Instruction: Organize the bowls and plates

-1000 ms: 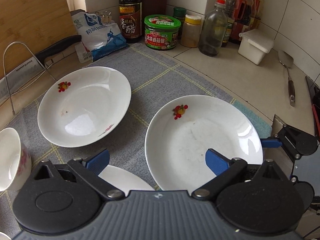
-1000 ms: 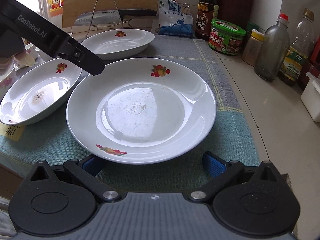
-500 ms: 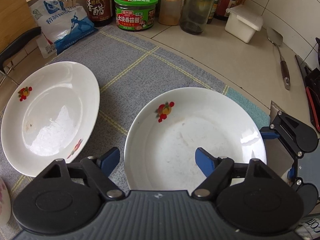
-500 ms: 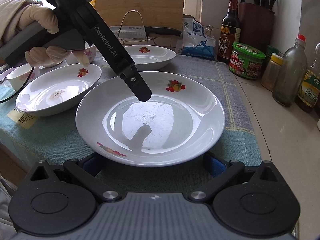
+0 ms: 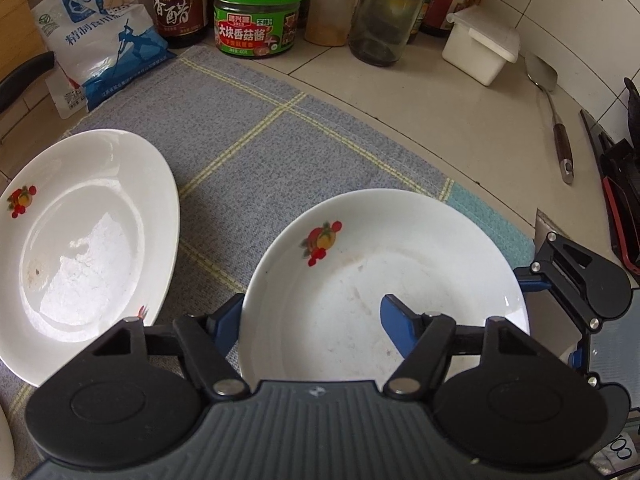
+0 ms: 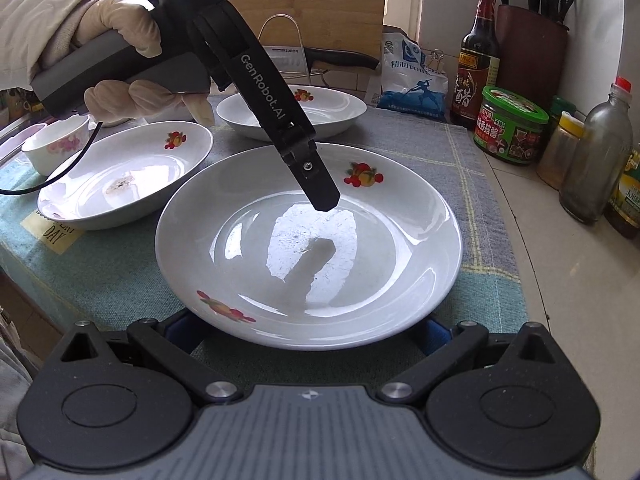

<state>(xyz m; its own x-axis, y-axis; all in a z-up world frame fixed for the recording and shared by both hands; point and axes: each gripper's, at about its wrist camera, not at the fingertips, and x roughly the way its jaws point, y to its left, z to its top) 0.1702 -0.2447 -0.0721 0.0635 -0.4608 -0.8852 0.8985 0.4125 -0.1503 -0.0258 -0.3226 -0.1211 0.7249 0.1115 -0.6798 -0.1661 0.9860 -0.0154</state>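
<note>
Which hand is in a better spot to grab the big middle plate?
Left, probably. The left gripper straddles the rim of the plate, one finger inside, one outside; its jaws have just been closing. The right gripper sits wide open at the near edge.

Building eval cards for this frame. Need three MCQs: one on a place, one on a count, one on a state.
1. Where does the green-lidded jar stand?
A) on the bare counter past the cloth
B) inside a plate
C) on the cutting board

2. How many plates show in the right wrist view?
A) two
B) three
C) five

3. The left gripper is:
A) shut on a spoon
B) shut, empty
C) open, astride the near plate rim

Key: 1A, tile lies under it. 2B, near plate, left plate, far plate. 3C, one finger sits outside the rim and one inside; the jaws have just been closing and are not yet pinching.
</note>
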